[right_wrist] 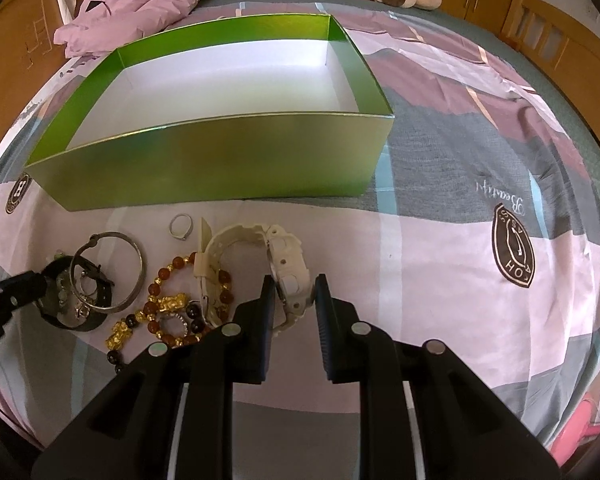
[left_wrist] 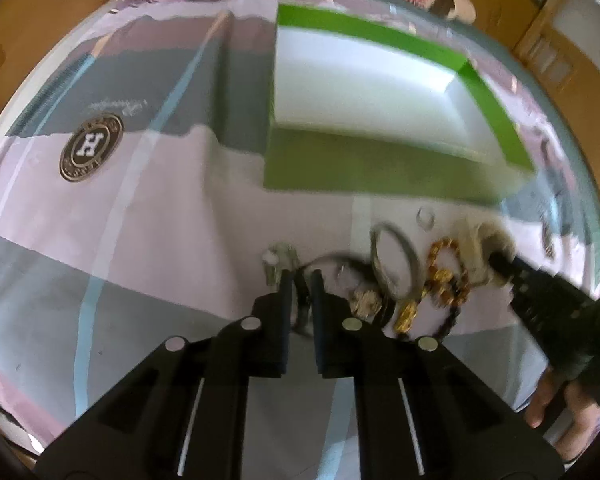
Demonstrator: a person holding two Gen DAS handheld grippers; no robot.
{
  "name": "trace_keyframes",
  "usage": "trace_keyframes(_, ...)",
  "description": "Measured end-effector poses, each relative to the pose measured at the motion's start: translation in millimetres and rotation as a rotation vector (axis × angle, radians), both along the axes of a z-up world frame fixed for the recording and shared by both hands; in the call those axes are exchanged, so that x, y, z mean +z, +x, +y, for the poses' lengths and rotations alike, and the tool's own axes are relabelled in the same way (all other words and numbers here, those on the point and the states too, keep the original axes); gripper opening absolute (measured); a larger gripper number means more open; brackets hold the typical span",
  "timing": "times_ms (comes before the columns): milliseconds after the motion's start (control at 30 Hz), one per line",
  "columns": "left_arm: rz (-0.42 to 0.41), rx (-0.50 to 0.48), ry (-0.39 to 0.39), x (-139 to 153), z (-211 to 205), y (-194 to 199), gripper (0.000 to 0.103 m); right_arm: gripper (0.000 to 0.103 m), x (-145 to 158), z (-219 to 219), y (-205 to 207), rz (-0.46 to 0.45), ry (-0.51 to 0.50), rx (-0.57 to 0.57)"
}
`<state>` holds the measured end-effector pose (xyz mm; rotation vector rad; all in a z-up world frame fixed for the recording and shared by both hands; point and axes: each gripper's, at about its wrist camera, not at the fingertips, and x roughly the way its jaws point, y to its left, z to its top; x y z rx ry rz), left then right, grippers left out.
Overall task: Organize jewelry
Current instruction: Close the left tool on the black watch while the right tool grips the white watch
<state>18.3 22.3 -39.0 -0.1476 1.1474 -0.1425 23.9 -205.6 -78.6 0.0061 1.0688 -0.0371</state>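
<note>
Bed with patchwork sheet (right_wrist: 440, 280), jewelry piled before an empty green box (right_wrist: 220, 168).
White watch (right_wrist: 288, 280) sits between the right gripper (right_wrist: 294, 292) fingers, pinched at its case; left gripper (left_wrist: 300, 280) fingers are nearly closed on a dark band (right_wrist: 72, 300). Tangled bracelets (right_wrist: 172, 304) may drag along; the thin pinch may slip.

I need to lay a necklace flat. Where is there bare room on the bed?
Free: the bedspread right of the white watch, toward the brown oval logo, and the empty green box. Crowded: left of the watch, where bangle, ring and beaded bracelets cluster.
</note>
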Motion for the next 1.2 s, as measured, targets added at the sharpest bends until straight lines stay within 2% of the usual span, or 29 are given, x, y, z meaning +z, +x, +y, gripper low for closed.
trace_keyframes(133,-0.038,0.010,-0.117,14,14,3,0.008,0.020,1,-3,-1,0.001,0.004,-0.004)
trace_keyframes(267,-0.051,0.041,-0.184,21,27,6,0.008,0.020,2,-4,0,0.000,0.004,-0.010)
trace_keyframes(567,-0.069,0.066,-0.175,26,34,5,0.008,0.020,18,-10,-7,-0.060,0.024,-0.028)
trace_keyframes(967,-0.058,0.073,-0.114,18,32,6,0.007,0.020,16,-9,-6,-0.051,0.016,-0.018)
trace_keyframes(1133,0.032,0.105,-0.092,-6,39,18,0.009,0.020,15,-8,-6,-0.043,0.015,-0.016)
trace_keyframes(1200,0.082,0.140,-0.119,-17,48,23,0.009,0.020,14,-8,-6,-0.041,0.013,-0.016)
